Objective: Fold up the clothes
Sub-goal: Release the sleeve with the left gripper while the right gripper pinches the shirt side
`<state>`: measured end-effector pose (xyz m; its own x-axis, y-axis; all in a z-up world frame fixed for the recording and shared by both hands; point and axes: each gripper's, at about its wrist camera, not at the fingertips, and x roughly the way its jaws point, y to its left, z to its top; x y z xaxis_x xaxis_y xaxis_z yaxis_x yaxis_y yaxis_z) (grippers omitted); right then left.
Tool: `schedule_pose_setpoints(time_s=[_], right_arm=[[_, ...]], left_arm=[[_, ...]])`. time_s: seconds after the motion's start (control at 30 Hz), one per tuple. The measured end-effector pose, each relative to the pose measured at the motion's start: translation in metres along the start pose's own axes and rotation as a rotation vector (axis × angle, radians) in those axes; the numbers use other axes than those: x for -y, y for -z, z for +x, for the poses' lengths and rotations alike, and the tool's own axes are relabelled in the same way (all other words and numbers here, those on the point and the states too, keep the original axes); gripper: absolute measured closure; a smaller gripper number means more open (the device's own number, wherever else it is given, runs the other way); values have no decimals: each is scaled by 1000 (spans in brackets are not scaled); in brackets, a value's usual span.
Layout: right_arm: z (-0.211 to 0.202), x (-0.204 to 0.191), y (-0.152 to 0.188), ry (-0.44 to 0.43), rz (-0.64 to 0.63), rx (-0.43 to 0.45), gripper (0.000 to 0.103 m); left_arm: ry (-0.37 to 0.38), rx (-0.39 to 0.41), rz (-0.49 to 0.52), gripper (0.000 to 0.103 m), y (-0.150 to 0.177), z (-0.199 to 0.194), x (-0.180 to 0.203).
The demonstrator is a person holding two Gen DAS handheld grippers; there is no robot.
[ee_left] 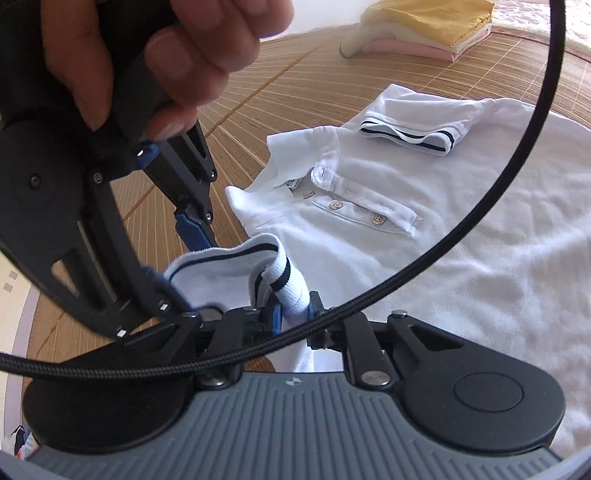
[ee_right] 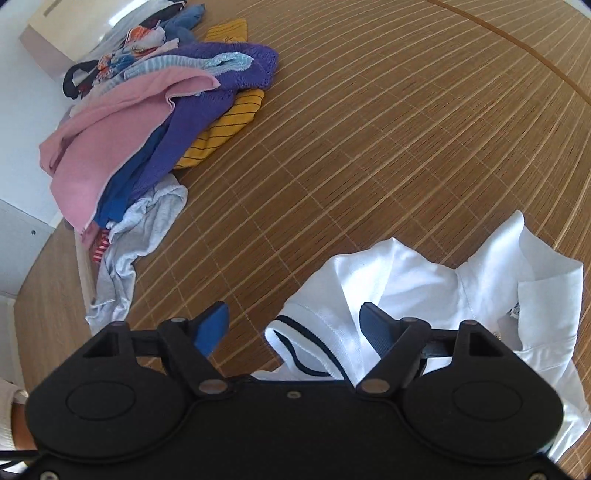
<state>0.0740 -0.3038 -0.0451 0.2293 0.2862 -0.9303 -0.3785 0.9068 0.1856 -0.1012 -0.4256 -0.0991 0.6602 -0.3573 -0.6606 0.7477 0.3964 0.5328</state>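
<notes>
A white polo shirt (ee_left: 424,229) with navy-striped sleeve cuffs lies face up on a bamboo mat (ee_left: 295,85). Its far sleeve (ee_left: 410,136) is folded onto the chest. My left gripper (ee_left: 293,314) is shut on the near sleeve's striped cuff (ee_left: 284,277) and holds it just above the shirt. My right gripper (ee_right: 293,325) is open over the same sleeve (ee_right: 317,347), its fingers on either side of the cuff. It also shows in the left wrist view (ee_left: 192,225), held by a hand just left of the collar (ee_left: 295,155).
A stack of folded yellow, cream and pink clothes (ee_left: 428,29) sits at the far edge of the mat. A heap of unfolded clothes (ee_right: 147,122), pink, purple, yellow and grey, lies at the mat's left side. A black cable (ee_left: 517,177) arcs across the left wrist view.
</notes>
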Motion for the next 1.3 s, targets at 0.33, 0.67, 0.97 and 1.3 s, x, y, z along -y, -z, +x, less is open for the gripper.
schedule_pose_setpoints(time_s=[0.33, 0.67, 0.97, 1.3], right_arm=[[2, 80, 25, 157, 234, 11, 88], [-15, 92, 63, 158, 351, 159, 54], [21, 76, 18, 131, 245, 142, 68], [35, 65, 10, 264, 244, 238, 95]], left_arm=[[54, -110, 53, 73, 19, 6, -5], [63, -123, 21, 67, 36, 2, -4], [82, -197, -61, 60, 47, 10, -12], [87, -227, -91, 60, 59, 4, -10]])
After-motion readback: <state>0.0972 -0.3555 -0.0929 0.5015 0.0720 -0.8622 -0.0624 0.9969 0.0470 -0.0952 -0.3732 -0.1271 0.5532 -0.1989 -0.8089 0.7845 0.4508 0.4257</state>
